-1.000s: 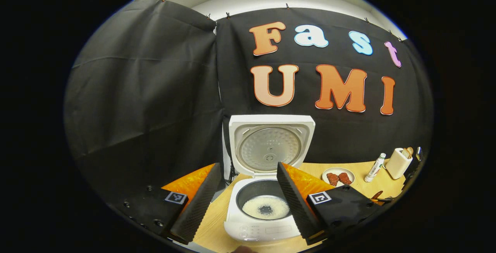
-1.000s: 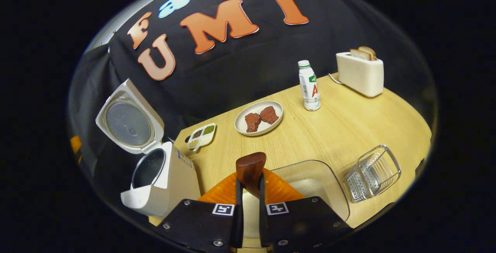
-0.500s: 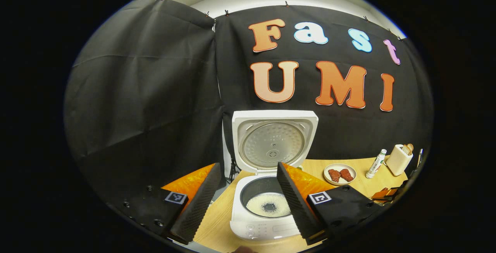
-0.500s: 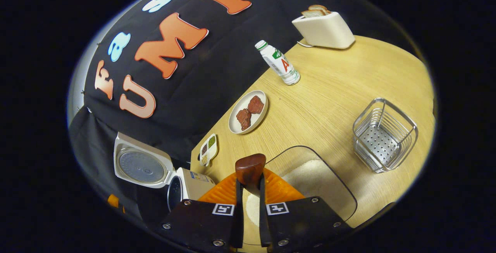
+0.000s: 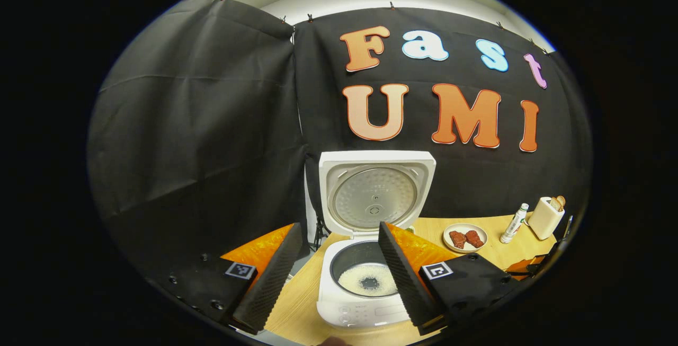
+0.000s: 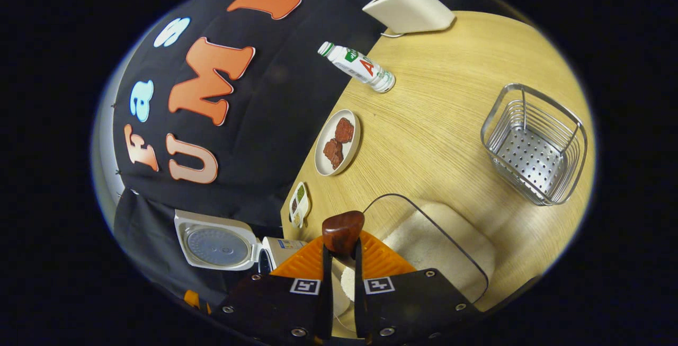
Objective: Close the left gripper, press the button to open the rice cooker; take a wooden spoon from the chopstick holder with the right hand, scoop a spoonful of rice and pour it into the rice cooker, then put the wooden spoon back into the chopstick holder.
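Observation:
The white rice cooker (image 5: 365, 309) stands with its lid (image 5: 376, 192) raised, and a ring of rice (image 5: 369, 281) lies in the pot. My left gripper (image 5: 339, 225) hovers open in front of it, holding nothing. In the right gripper view, my right gripper (image 6: 339, 253) is shut on the dark wooden spoon (image 6: 342, 231), whose rounded end sticks up between the fingers. It hangs over the clear rice container (image 6: 439, 240). The wire chopstick holder (image 6: 535, 144) stands to the right, with nothing in it. The rice cooker (image 6: 220, 240) sits low on the left.
On the wooden table (image 6: 450, 97) stand a plate with two pieces of meat (image 6: 337, 142), a small divided dish (image 6: 299, 204), a white bottle (image 6: 360, 67) and a toaster with bread (image 6: 410, 9). Black cloth walls close off the back and left.
The right gripper has rolled further with the spoon, so the table tilts more in its view, and the holder and rice container loom larger. The left gripper has barely moved.

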Tool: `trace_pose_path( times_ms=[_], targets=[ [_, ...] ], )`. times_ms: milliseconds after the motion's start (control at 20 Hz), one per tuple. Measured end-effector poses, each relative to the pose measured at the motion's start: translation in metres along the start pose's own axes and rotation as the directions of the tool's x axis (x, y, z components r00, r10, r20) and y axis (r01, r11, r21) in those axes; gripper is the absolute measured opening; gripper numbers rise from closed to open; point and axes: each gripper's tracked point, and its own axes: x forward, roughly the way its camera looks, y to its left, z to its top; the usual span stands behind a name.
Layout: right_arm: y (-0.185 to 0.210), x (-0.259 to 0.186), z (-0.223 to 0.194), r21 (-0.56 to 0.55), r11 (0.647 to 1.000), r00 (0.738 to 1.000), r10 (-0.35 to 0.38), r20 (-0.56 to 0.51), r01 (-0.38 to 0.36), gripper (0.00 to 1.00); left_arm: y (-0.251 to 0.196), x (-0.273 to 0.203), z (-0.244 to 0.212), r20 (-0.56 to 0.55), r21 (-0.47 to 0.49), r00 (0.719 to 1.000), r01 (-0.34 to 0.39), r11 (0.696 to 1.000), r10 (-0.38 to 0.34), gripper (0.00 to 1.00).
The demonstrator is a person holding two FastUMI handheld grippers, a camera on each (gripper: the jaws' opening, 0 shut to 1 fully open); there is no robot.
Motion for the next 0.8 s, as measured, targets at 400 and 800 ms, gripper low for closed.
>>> trace_pose_path(
  times_ms=[400, 800],
  targets=[
    [-0.014, -0.009, 0.003, 0.189, 0.978, 0.994, 0.100, -0.035, -0.092, 0.16, -0.013, 0.001, 0.003, 0.007, -0.001, 1.000, 0.022, 1.000, -0.022, 0.98],
    [-0.001, -0.041, 0.039, 0.274, 0.927, 0.966, 0.258, 0.026, -0.255, 0.16, -0.025, -0.003, 0.008, 0.017, 0.007, 0.999, 0.044, 0.999, -0.044, 0.98]
  ],
)
